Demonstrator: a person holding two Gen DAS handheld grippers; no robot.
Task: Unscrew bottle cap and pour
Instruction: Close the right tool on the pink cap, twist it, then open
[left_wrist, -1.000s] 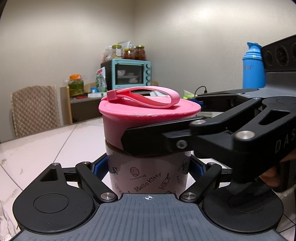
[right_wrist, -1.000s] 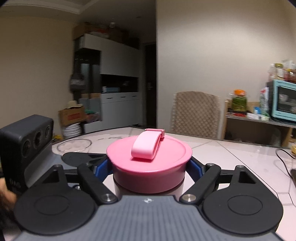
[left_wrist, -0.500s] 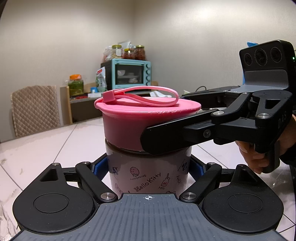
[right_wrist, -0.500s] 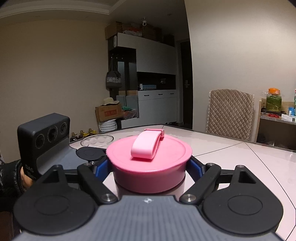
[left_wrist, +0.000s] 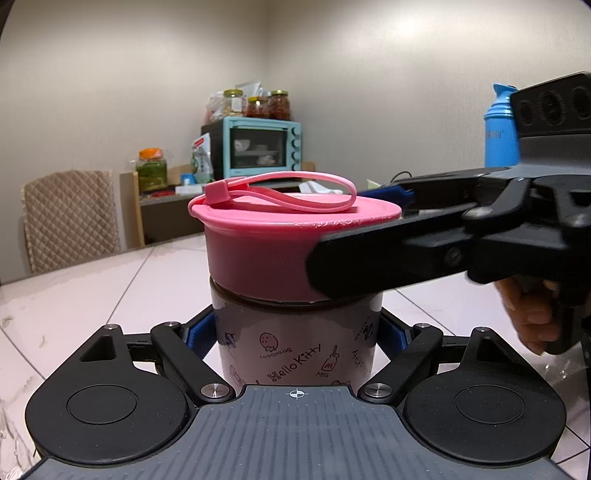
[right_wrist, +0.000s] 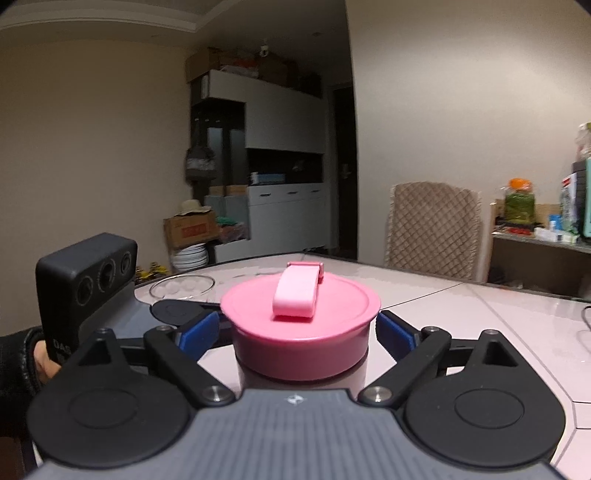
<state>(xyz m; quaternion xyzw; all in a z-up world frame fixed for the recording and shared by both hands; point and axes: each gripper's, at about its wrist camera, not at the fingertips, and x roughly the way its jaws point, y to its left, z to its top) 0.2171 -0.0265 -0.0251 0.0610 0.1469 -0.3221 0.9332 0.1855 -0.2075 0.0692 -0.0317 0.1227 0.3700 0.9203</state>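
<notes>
Half a second back the right gripper (right_wrist: 301, 332) had its blue pads pressed to the pink cap (right_wrist: 301, 325); its fingers (right_wrist: 197, 330) have just been opening and now stand wide, a visible gap on each side, with the cap between them but not held. The left gripper (left_wrist: 295, 338) grips the Hello Kitty bottle (left_wrist: 297, 350) low on its printed body, its fingers (left_wrist: 199, 334) narrow and clamped on both sides. That bottle stands upright on the pale tiled tabletop (left_wrist: 92, 288), right in front of both cameras, the cap sitting on its neck with a dark seam showing beneath the rim and the pink strap (left_wrist: 284, 192) looped across the top. Its walls are opaque, so its contents cannot be told. Only the left wrist view shows the printed body, the right gripper reaching in from the right with a hand (left_wrist: 528, 314) on its trigger, a blue flask (left_wrist: 500, 136) behind it, and a teal toaster oven (left_wrist: 258, 147) with jars (left_wrist: 255, 105) on top at the far wall. Only the right wrist view shows the cap's flat top from above, a clear glass bowl (right_wrist: 183, 290) with small pale round things in it to the far left on the tabletop, and white cabinets (right_wrist: 284, 218) beyond. A quilted chair back (right_wrist: 432, 229) and an orange-lidded jar (right_wrist: 519, 201) of something green appear in both.
</notes>
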